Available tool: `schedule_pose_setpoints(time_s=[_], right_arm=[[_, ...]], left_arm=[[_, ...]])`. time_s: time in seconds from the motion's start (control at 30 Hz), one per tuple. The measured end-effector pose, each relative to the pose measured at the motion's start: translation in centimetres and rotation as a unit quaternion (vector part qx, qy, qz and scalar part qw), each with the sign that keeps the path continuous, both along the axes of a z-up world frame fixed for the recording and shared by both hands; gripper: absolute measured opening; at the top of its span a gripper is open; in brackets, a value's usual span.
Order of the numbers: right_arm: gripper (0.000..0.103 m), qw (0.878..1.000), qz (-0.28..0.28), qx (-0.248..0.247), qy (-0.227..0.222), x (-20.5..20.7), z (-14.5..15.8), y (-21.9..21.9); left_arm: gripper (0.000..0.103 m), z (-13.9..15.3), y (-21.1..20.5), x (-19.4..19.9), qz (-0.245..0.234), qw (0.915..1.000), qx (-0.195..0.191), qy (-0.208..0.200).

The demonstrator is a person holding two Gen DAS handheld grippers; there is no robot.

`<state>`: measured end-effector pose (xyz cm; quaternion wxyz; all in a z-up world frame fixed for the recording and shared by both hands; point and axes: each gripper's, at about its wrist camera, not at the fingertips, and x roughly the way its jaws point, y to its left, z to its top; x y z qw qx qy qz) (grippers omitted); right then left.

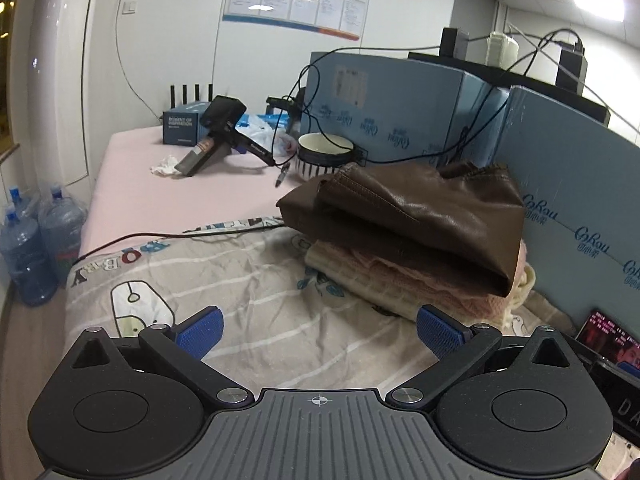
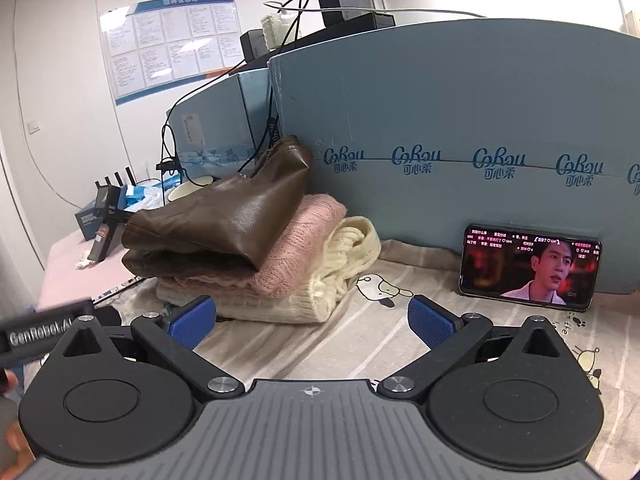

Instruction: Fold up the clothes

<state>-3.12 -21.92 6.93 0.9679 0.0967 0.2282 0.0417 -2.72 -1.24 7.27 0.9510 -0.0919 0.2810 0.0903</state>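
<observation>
A stack of folded clothes rests on the patterned sheet point(image 1: 248, 280) against the blue foam board. On top lies a brown leather garment point(image 1: 412, 216) point(image 2: 224, 216), under it a pink knit point(image 2: 304, 248) point(image 1: 384, 276), and at the bottom a cream knit point(image 2: 328, 284) point(image 1: 360, 280). My left gripper point(image 1: 318, 332) is open above the sheet, short of the stack, with nothing between its blue pads. My right gripper point(image 2: 312, 320) is also open, just in front of the stack's near edge, holding nothing. The left gripper's body point(image 2: 36, 332) shows at the left edge of the right wrist view.
A phone point(image 2: 528, 268) playing video leans on the blue foam board point(image 2: 480, 140) to the right. Behind the stack stand a striped bowl point(image 1: 324, 156), a pen, a black device point(image 1: 216, 136), a router box point(image 1: 184, 124) and cables. Water bottles point(image 1: 28, 248) stand on the floor at left.
</observation>
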Motion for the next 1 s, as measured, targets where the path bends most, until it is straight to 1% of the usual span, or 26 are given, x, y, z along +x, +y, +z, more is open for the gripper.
schedule_pose_setpoints(time_s=[0.1,0.13,0.27,0.33,0.43,0.53,0.73,0.8,1.0], right_arm=[[0.103,1.0,-0.011,-0.003,-0.001,0.1,-0.2,-0.2],[0.103,1.0,-0.016,-0.006,-0.002,0.1,-0.3,-0.2],[0.103,0.999,-0.023,-0.01,-0.023,-0.2,-0.4,0.1],[0.103,0.999,-0.024,-0.008,-0.034,-0.3,-0.3,0.2],[0.103,0.999,-0.026,-0.003,-0.048,-0.4,-0.4,0.0],[0.103,0.998,-0.025,-0.005,-0.051,-0.3,-0.7,0.0],[0.103,0.998,-0.026,-0.017,-0.05,-0.1,-1.2,0.5],[0.103,0.998,-0.027,-0.021,-0.049,-0.1,-1.4,0.7],[0.103,0.998,-0.029,-0.037,-0.034,0.5,-2.5,1.2]], left_arm=[[0.103,-0.1,-0.2,0.5,-0.026,0.9996,0.01,0.011],[0.103,-0.2,-0.1,0.6,-0.031,0.9995,0.005,0.008],[0.103,-0.9,0.8,1.3,-0.022,0.9985,-0.047,-0.016],[0.103,-1.3,0.8,1.6,-0.022,0.9978,-0.059,-0.024],[0.103,-1.8,0.3,1.4,-0.015,0.9984,-0.038,-0.04],[0.103,-2.3,-0.1,0.5,0.001,0.9971,-0.007,-0.076],[0.103,-2.5,-0.5,-0.5,0.005,0.9922,0.016,-0.123],[0.103,-2.8,-0.3,-0.6,0.01,0.9915,0.019,-0.129],[0.103,-3.4,0.0,-0.1,0.003,0.9918,0.01,-0.127]])
